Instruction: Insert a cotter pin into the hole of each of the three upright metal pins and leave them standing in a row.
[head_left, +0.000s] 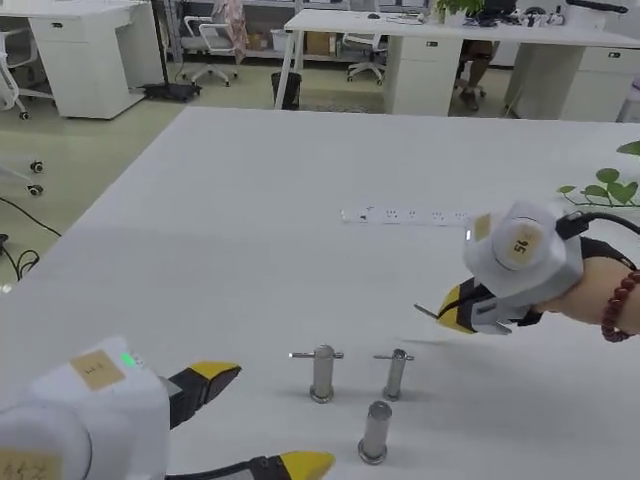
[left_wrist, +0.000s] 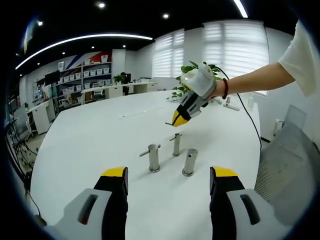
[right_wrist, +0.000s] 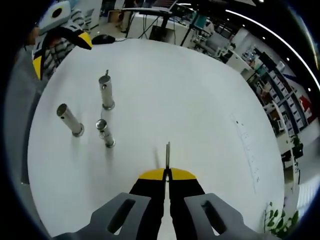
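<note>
The wide white desk (head_left: 250, 250) carries three short upright steel pins towards its near edge: the left pin (head_left: 322, 373), the right pin (head_left: 396, 373) just beside it, and the near pin (head_left: 376, 432) in front, none touching. A flat white power strip (head_left: 405, 215) lies farther back.

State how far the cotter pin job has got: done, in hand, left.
Done: two upright metal pins, the left pin and the back pin, each carry a cotter pin through the top. In hand: the right gripper is shut on a third cotter pin; the left gripper is open. Left: the front pin has none.
</note>
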